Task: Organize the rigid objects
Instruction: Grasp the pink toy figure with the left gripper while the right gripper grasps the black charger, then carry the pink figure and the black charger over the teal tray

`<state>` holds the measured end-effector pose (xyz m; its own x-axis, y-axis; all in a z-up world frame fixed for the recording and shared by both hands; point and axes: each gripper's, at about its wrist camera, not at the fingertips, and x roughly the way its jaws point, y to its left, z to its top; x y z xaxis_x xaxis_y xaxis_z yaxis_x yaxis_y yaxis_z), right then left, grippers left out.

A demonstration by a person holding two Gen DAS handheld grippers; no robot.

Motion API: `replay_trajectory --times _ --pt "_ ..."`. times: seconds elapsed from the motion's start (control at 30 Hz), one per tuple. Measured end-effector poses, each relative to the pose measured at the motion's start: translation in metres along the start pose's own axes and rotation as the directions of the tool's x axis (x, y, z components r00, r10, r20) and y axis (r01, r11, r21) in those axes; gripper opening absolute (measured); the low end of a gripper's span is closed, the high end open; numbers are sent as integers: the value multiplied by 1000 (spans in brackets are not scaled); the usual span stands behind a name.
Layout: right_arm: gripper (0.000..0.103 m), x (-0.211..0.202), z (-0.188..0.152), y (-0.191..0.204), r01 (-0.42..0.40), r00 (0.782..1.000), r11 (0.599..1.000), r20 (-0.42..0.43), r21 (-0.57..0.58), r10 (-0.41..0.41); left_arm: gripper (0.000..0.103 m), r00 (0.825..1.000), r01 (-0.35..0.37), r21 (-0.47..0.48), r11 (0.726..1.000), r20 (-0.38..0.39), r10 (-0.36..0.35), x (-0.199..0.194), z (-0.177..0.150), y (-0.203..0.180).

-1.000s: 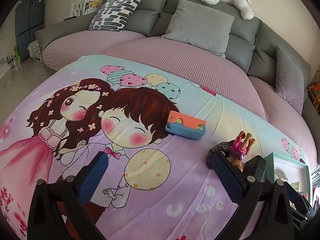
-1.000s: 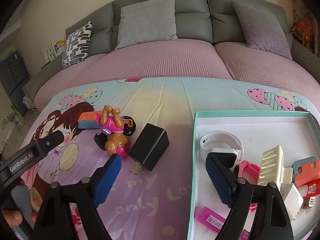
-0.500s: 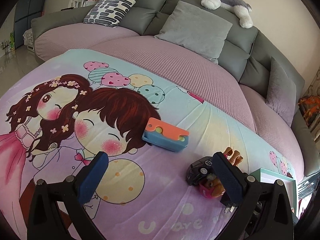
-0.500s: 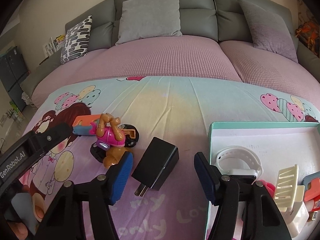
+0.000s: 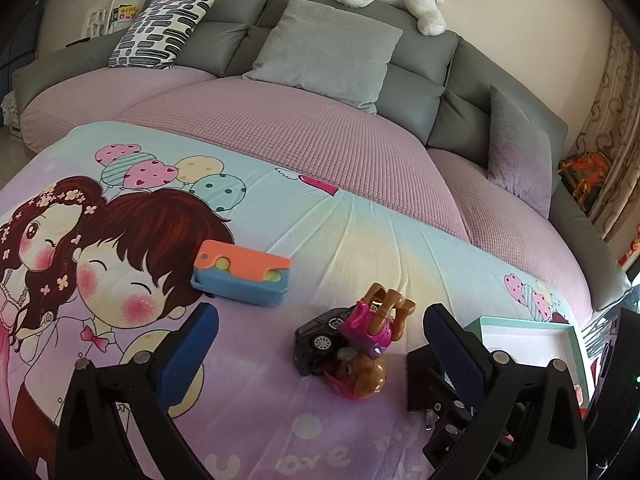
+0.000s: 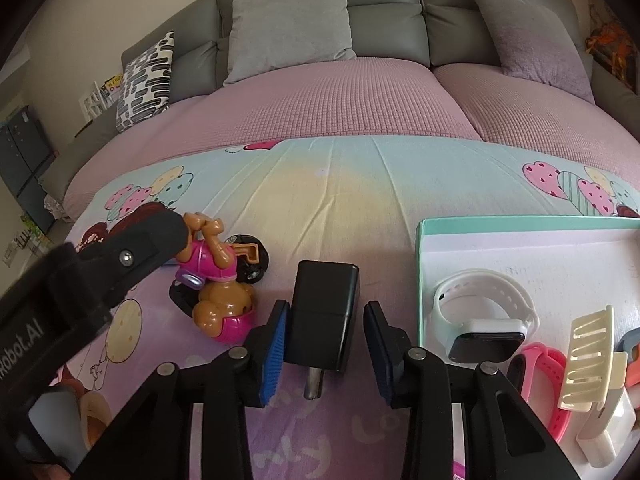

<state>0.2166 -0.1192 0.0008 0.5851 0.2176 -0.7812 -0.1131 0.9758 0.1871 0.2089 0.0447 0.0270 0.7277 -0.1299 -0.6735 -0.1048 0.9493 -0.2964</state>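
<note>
One black charger [image 6: 325, 316] lay on the cartoon bedsheet [image 6: 344, 200] beside the tray's [image 6: 520, 226] left edge, between the right gripper's [image 6: 326, 354] closing jaws, left pad touching, two watches, one hair clip inside, left gripper [image 5: 320, 354] spread wide around one pup figure [image 5: 366, 356], one toy car [image 5: 320, 340].

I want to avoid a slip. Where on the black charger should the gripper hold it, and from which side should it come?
Grip the black charger across its two flat long sides, mid-body, coming from the prong end. It lies flat, prongs toward the right gripper, whose closing jaws already straddle it; the left pad looks touching, the right one apart.
</note>
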Motion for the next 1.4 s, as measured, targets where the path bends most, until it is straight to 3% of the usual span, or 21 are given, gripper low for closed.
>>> replay_trajectory --times 0.1,0.13,0.17,0.2,0.33,0.4,0.53,0.73,1.07,1.4 --pt "31 -1 0 -2 -5 1000 1000 1 6 5 97 1000 5 17 1000 -14 -5 6 -2 -5" --pt "31 -1 -1 -2 -5 1000 1000 1 4 5 92 1000 7 24 1000 -17 -6 7 -2 -7" --pt "31 -1 -1 -1 -6 1000 1000 2 3 6 79 1000 6 30 1000 -19 -5 9 -2 -8" --pt "32 -1 -1 -2 -7 1000 1000 3 4 7 76 1000 5 37 999 -22 -5 10 -3 -10" --pt "32 -2 -2 -3 -14 1000 1000 5 9 14 75 1000 4 60 998 -28 -2 15 -6 -16" --pt "32 -2 -2 -3 -16 1000 1000 5 8 16 60 999 20 63 998 -41 -17 18 -6 -17" --pt "32 -3 -2 -4 -22 1000 1000 5 9 22 42 997 59 77 995 -45 -55 18 -8 -19" --pt "31 -9 -1 -10 -30 999 999 22 30 29 42 997 72 80 994 -32 -70 10 -7 -20" --pt "31 -55 6 -20 -24 995 998 99 54 19 42 995 82 97 992 56 -87 -27 2 -29" --pt "31 -115 0 -70 84 981 986 164 146 -108 42 984 126 168 978 106 -145 -57 2 -64"
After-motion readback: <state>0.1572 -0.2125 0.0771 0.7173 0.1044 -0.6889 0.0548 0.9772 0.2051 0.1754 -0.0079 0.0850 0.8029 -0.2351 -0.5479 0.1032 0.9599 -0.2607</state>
